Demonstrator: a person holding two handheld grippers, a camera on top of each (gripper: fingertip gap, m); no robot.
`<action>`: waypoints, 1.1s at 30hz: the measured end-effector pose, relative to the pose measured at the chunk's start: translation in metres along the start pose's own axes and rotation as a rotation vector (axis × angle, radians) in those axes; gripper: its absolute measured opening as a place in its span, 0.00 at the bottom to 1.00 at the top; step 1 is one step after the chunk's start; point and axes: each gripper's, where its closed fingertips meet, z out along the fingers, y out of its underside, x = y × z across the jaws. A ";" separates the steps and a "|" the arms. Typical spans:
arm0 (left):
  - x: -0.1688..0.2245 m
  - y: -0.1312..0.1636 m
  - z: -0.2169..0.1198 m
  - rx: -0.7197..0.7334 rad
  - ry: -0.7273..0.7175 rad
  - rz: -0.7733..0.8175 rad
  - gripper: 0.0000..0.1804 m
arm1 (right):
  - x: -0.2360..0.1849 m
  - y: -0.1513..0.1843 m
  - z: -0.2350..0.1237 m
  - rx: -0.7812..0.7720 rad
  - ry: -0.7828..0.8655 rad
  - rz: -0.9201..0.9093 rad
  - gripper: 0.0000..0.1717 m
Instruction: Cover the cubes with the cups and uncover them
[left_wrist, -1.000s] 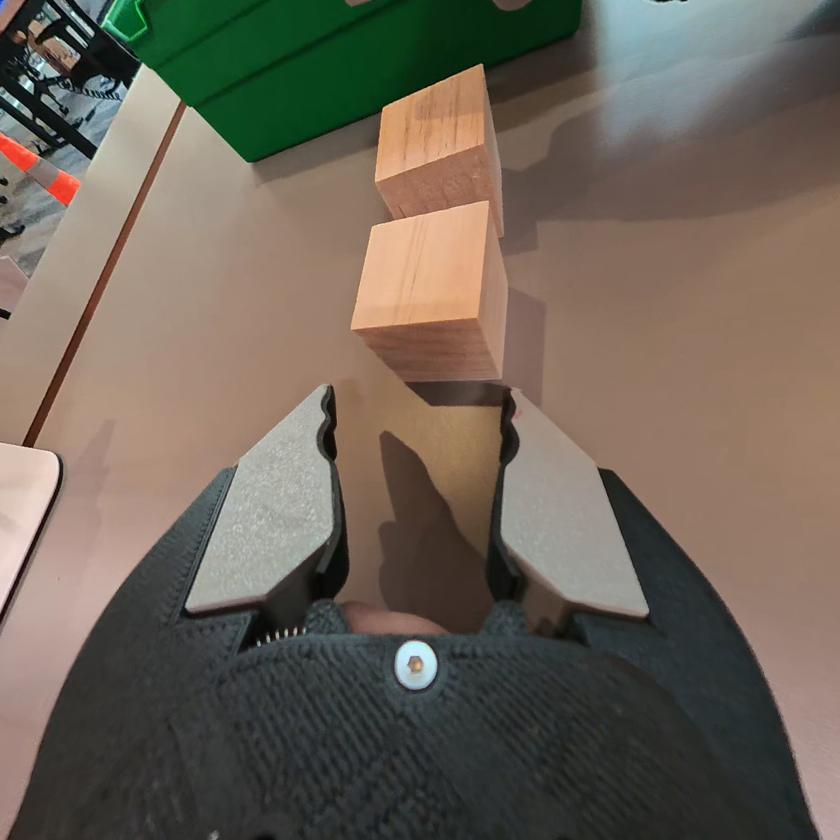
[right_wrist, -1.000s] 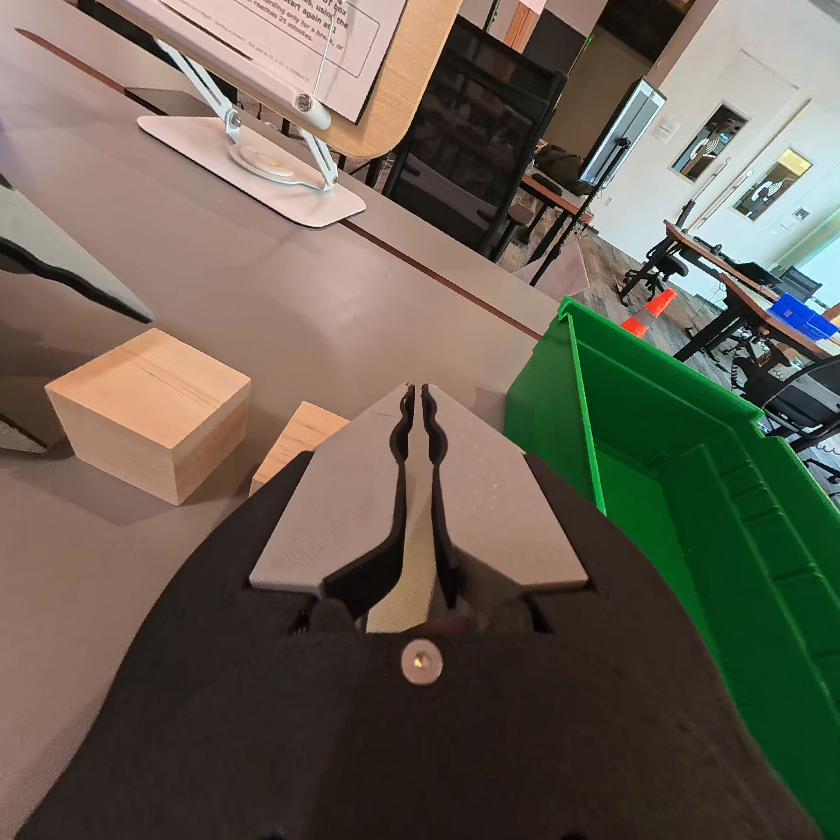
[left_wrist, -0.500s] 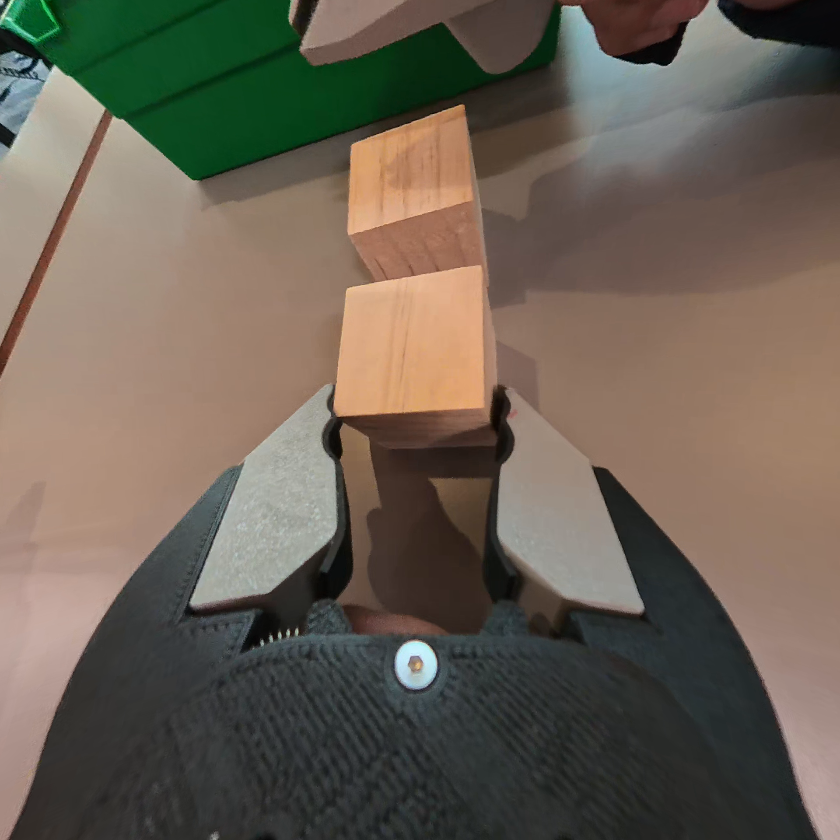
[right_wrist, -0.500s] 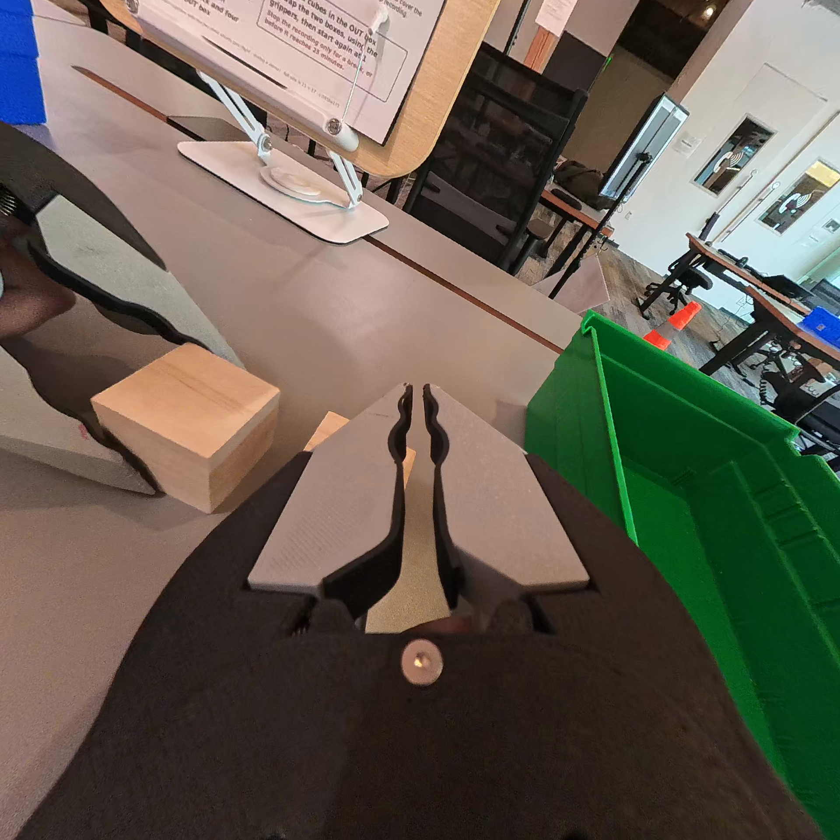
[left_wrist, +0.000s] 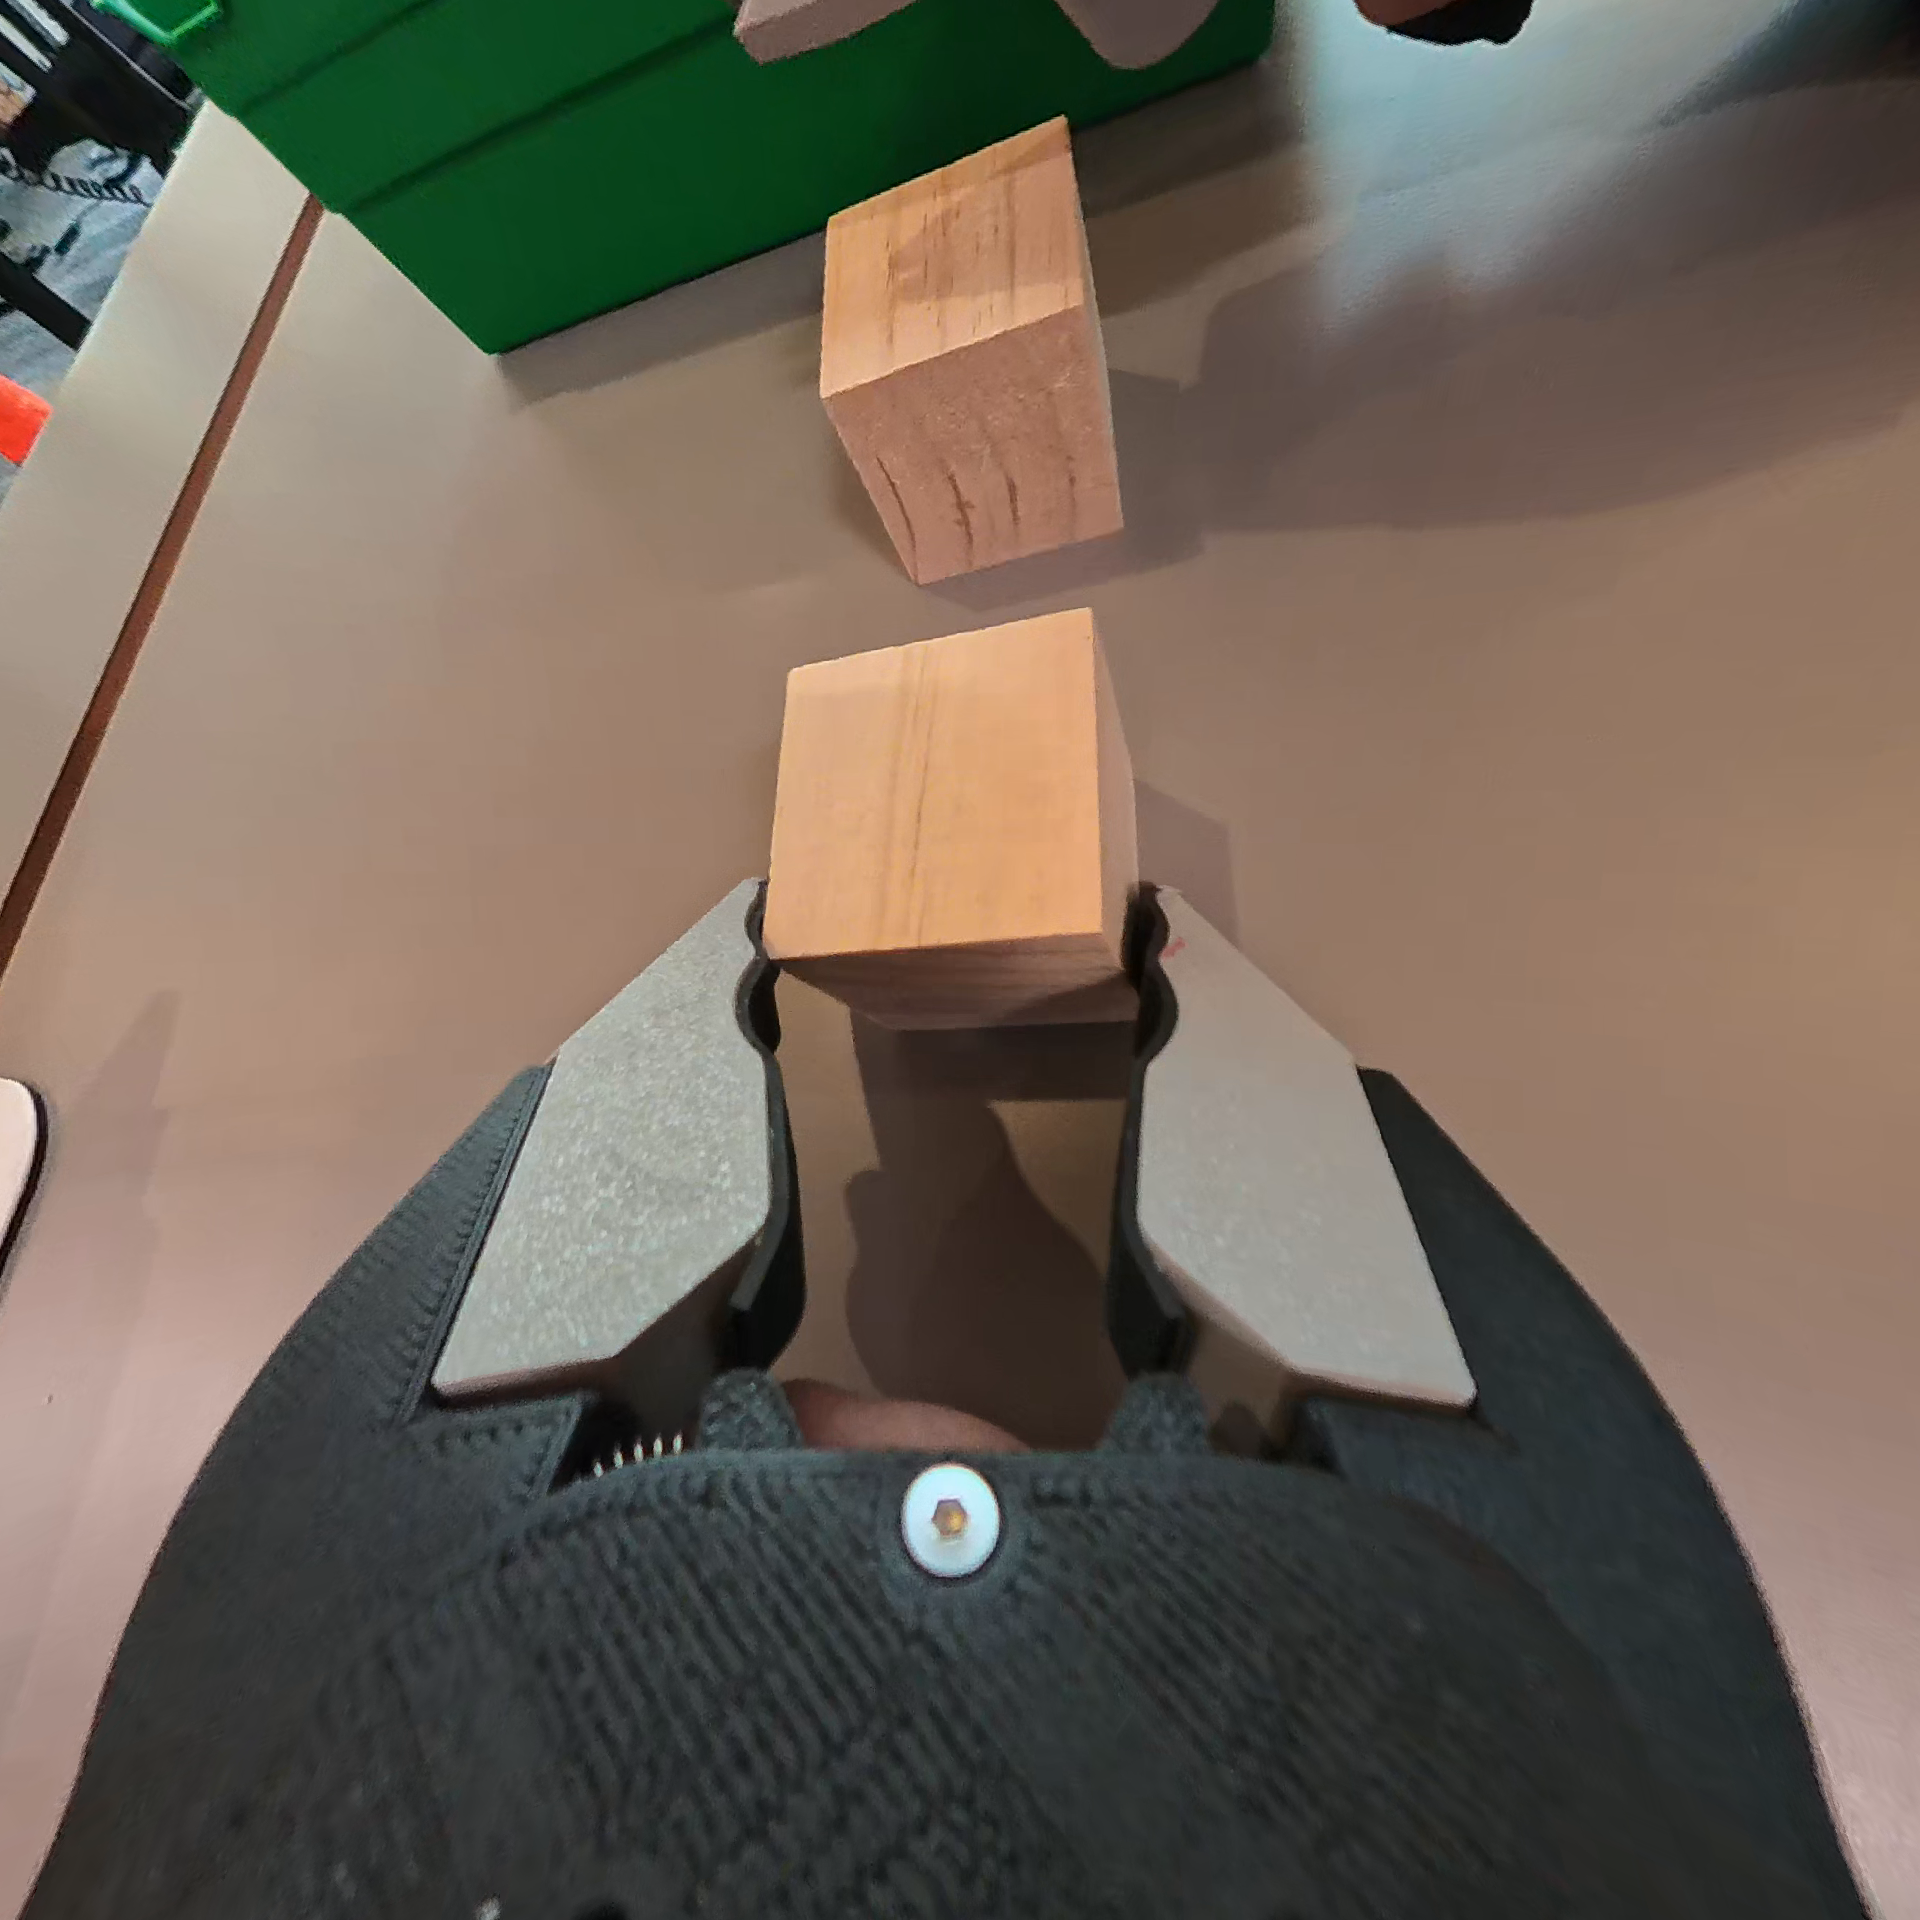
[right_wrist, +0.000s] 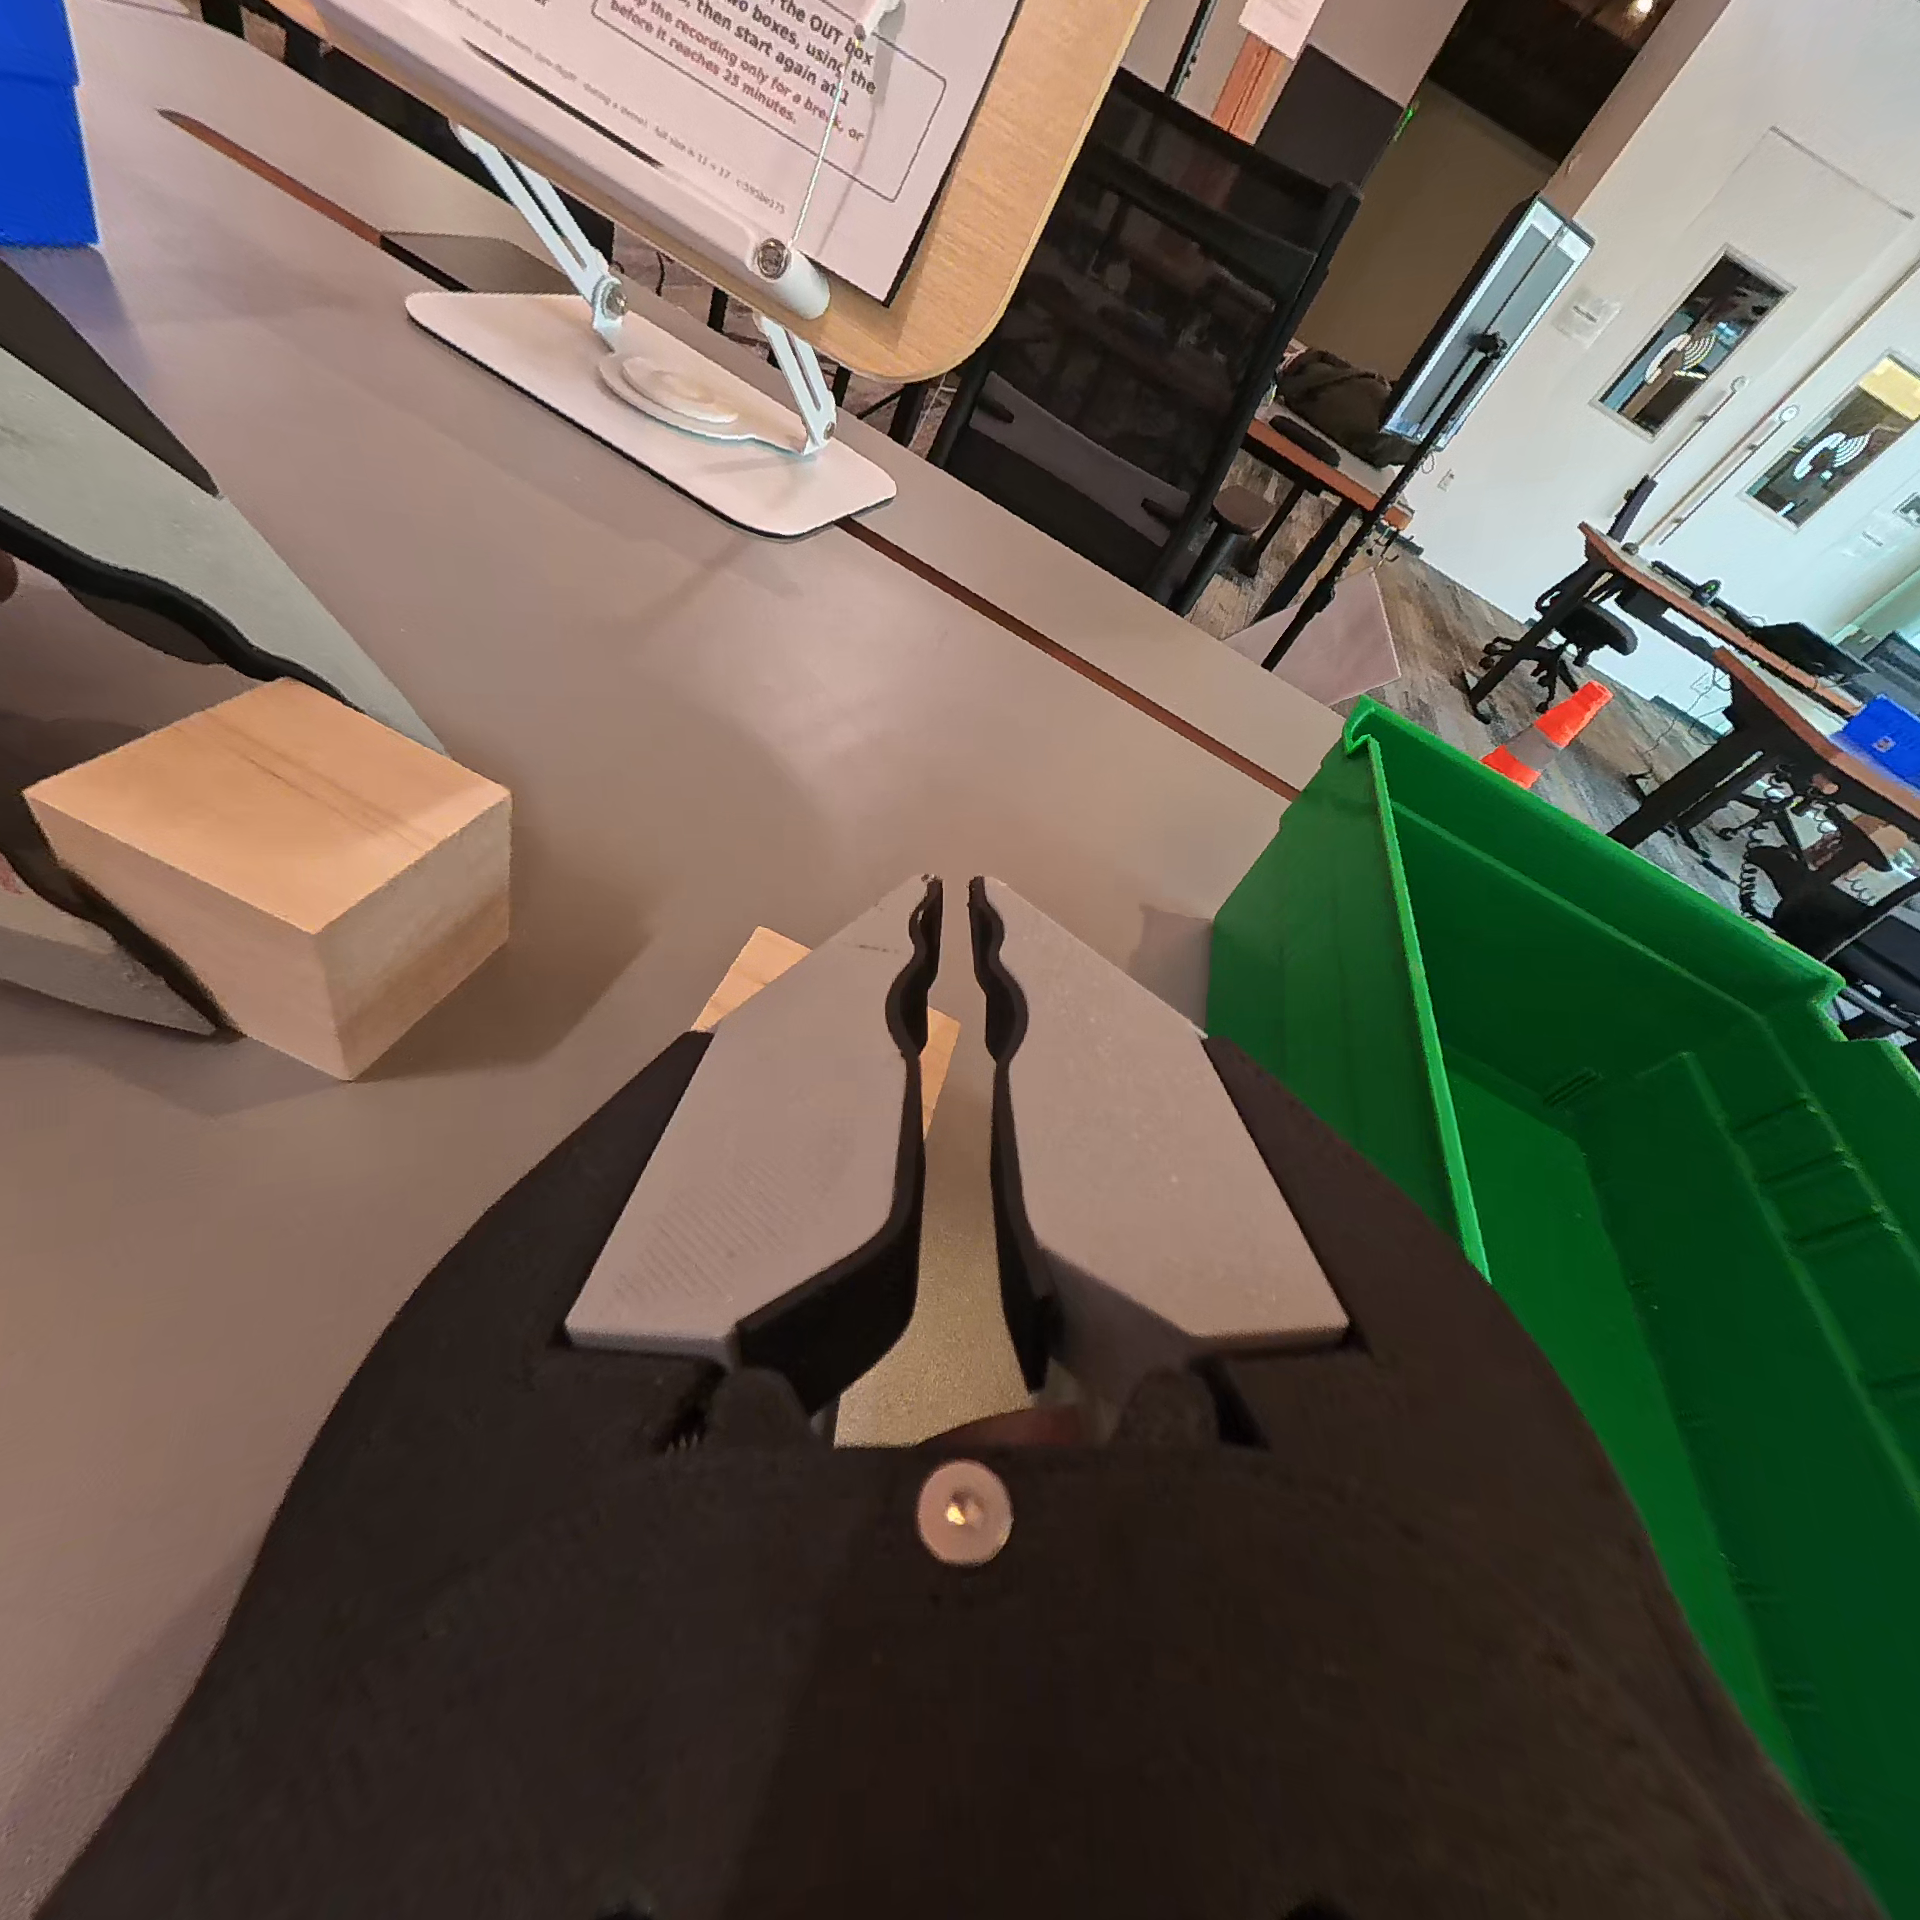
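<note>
My left gripper (left_wrist: 948, 935) is shut on a pale wooden cube (left_wrist: 935, 790). Both pads press its side faces, and it hangs slightly above the brown table (left_wrist: 1455, 831) with its shadow under it. The right wrist view shows the same cube (right_wrist: 281, 862) between the left fingers (right_wrist: 156, 540). A second wooden cube (left_wrist: 966, 343) rests on the table farther on, near the green bin (left_wrist: 623, 156). My right gripper (right_wrist: 954, 894) is shut and empty, hovering over that second cube (right_wrist: 753, 971). It also shows at the top of the left wrist view (left_wrist: 935, 26). No cup is in view.
The open green bin (right_wrist: 1558, 1039) stands to the right of my right gripper. A white stand holding a printed sheet (right_wrist: 665, 416) is at the back of the table. A blue box (right_wrist: 36, 125) is at the far left. Office chairs and desks lie beyond the table's edge.
My left gripper moved forward, closed its pads on the near cube and raised it off the table, away from the far cube. My right gripper stayed shut and shifted slightly above the far cube.
</note>
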 end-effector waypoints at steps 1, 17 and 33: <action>0.000 -0.001 0.001 0.000 -0.004 0.002 0.38 | 0.000 0.000 0.000 0.001 -0.001 0.002 0.01; -0.002 -0.004 -0.027 -0.010 -0.105 0.010 0.47 | 0.004 -0.002 -0.001 0.020 0.013 0.018 0.01; -0.058 0.051 -0.292 0.025 -0.459 -0.258 0.42 | -0.011 -0.018 -0.010 0.082 -0.035 -0.011 0.02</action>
